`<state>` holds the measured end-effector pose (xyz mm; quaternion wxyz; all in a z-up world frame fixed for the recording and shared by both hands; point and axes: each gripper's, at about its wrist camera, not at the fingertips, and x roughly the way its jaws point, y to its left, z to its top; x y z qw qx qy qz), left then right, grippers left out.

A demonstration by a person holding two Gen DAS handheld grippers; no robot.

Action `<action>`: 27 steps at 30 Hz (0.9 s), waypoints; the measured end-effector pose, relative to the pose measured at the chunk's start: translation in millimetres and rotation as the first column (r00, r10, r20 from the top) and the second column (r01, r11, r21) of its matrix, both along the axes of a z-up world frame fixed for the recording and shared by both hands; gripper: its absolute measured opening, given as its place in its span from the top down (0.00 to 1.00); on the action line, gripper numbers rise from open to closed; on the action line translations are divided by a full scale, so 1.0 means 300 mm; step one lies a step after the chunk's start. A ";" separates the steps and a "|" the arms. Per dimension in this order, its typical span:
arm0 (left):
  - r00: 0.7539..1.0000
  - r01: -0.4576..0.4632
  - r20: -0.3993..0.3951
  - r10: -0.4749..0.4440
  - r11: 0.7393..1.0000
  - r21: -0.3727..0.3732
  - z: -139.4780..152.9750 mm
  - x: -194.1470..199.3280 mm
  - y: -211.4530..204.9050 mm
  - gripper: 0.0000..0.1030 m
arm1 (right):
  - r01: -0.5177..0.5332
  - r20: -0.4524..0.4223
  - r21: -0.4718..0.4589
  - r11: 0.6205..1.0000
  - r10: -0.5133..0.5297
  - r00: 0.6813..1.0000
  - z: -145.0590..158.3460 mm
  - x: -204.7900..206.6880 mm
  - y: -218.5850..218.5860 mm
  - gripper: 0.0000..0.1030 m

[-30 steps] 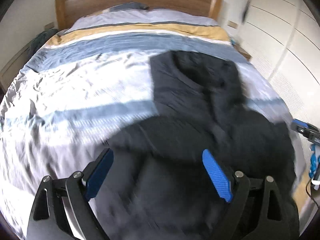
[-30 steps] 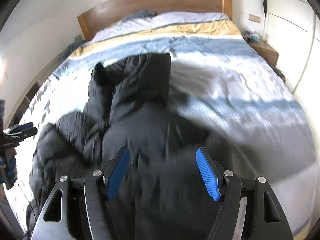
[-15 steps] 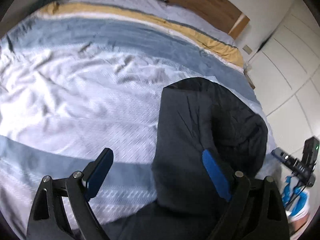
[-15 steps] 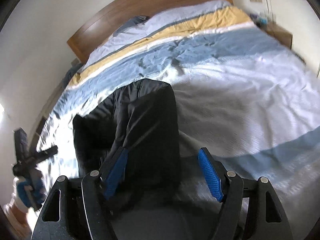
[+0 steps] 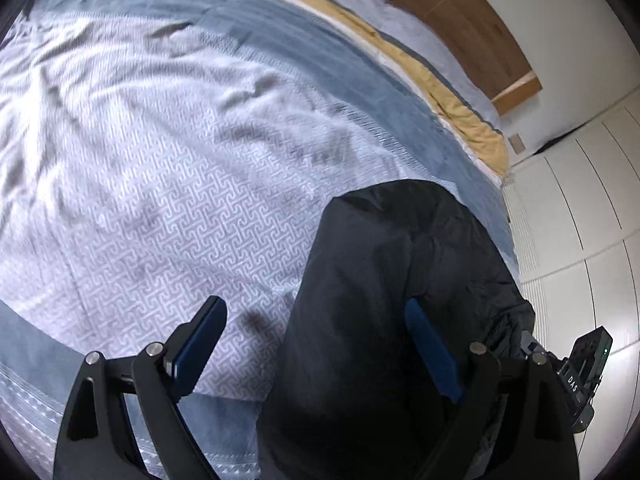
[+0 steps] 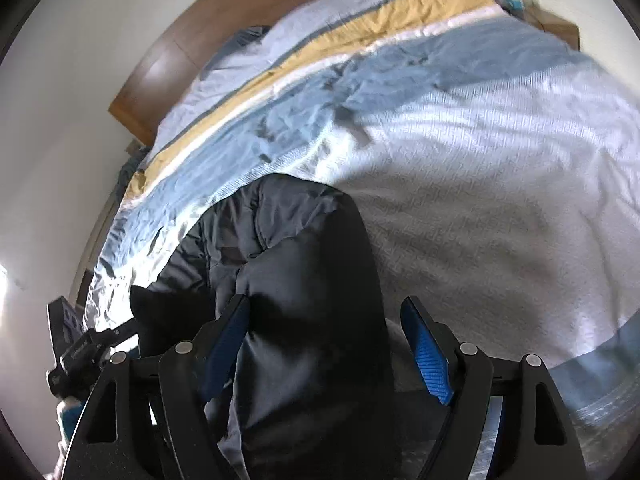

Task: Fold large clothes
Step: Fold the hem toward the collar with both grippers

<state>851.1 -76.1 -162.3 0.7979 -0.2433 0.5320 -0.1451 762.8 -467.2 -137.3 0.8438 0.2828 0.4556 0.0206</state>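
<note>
A black puffer jacket (image 5: 380, 300) lies on the bed, its collar end pointing toward the headboard. It also shows in the right wrist view (image 6: 296, 280). My left gripper (image 5: 316, 344) is open, low over the jacket's left edge, with the bedspread under its left finger. My right gripper (image 6: 328, 344) is open, low over the jacket's right edge, the jacket filling most of the gap between its fingers. Neither gripper holds anything.
The bed has a white, blue and yellow striped bedspread (image 5: 160, 160) and a wooden headboard (image 6: 200, 48). White wardrobe doors (image 5: 580, 220) stand at the right of the bed. The other gripper's body shows at each view's edge (image 5: 584, 372) (image 6: 76, 348).
Both grippers have moved forward along the jacket toward its collar end and dropped closer to the bed. Both have stayed open.
</note>
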 end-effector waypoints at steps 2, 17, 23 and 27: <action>1.000 -0.013 -0.019 0.013 1.000 -0.020 -0.022 0.006 -0.008 0.14 | -0.003 -0.020 0.000 1.000 0.003 1.000 -0.014 0.015 0.012 0.38; 0.991 0.114 0.056 -0.121 0.986 0.124 0.101 -0.056 -0.133 0.93 | -0.108 0.000 -0.170 0.979 0.109 0.994 0.119 -0.033 0.096 0.92; 0.987 0.117 0.093 -0.132 0.982 0.149 0.177 -0.132 -0.096 0.93 | -0.102 0.021 -0.169 0.980 0.107 0.994 0.180 -0.112 0.092 0.92; 0.986 0.106 0.113 -0.123 0.983 0.147 0.213 -0.198 -0.053 0.93 | -0.094 0.048 -0.164 0.982 0.103 0.994 0.213 -0.167 0.095 0.92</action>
